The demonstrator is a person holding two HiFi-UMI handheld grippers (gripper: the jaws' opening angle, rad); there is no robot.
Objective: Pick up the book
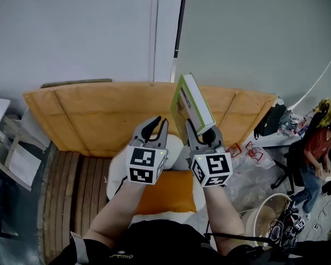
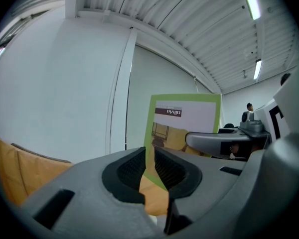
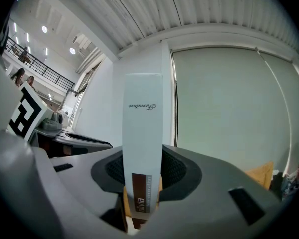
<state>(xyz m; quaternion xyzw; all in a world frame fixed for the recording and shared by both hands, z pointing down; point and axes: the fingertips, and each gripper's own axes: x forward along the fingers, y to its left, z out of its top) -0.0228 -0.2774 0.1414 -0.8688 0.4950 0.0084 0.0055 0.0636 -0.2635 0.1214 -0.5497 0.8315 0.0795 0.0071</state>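
Clamping one book (image 1: 192,105) across its thickness, the right gripper (image 1: 201,132) has a pad pressed on each cover. The white spine faces back toward its camera and stands upright between the jaws. Most of the book rises clear above the fingertips, lifted off any surface.

The left gripper (image 1: 159,125) sits just beside the right one. Its jaws are only a narrow slit apart and nothing is between them. The book's green-edged cover shows through that slit, farther off. There are two grippers, each with one marker cube (image 1: 145,165) behind its jaws, and the cubes sit close side by side with a thin gap.

Beyond the jaws, the top edge of one orange wooden board (image 1: 99,115) runs across, with a bare pale wall (image 1: 71,32) above it. The space ahead of and above the book is open. Below and behind the jaws is one orange cushion (image 1: 165,195), with dark wooden slats (image 1: 71,197) off to the left. Well off to the right of the jaws, one person (image 1: 318,142) in a red top sits among clutter.

The spine carries "Furniture" in script, and a brown label near the jaws reads "olivia". The cover also says "olivia", upside down as the left gripper view sees it.
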